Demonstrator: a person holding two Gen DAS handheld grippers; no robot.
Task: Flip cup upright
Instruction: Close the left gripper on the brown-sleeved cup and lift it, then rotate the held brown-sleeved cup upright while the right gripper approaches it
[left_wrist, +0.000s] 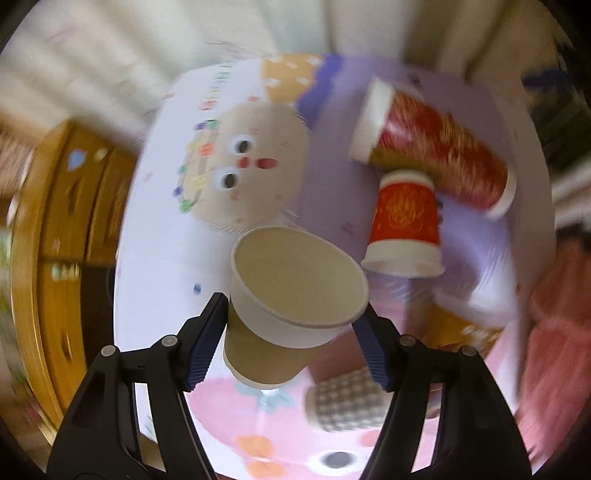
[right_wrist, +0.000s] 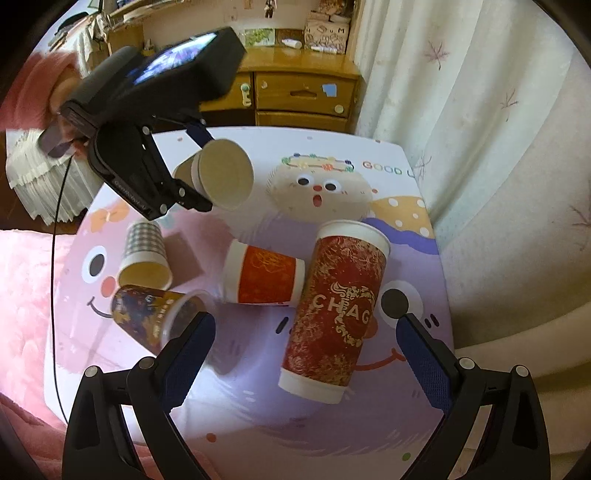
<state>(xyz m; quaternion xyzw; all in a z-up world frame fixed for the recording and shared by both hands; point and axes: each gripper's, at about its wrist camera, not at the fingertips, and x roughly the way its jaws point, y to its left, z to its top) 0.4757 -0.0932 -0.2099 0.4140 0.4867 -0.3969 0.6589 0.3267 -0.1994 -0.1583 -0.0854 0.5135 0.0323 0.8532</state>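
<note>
Right now the tan cup (left_wrist: 295, 306) hangs above the table (right_wrist: 388, 424), tilted, pinched across its wall by the left gripper (left_wrist: 291, 332). The blur hides how firm the pinch is; thin paper could buckle, or slip onto the checked cup (left_wrist: 343, 404) below. Spread and empty, the right gripper (right_wrist: 306, 354) hovers over the tall red cup (right_wrist: 336, 314).

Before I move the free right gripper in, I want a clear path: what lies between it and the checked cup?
In the right wrist view, a dark patterned cup lies on its side between the right gripper and the checked cup.
</note>
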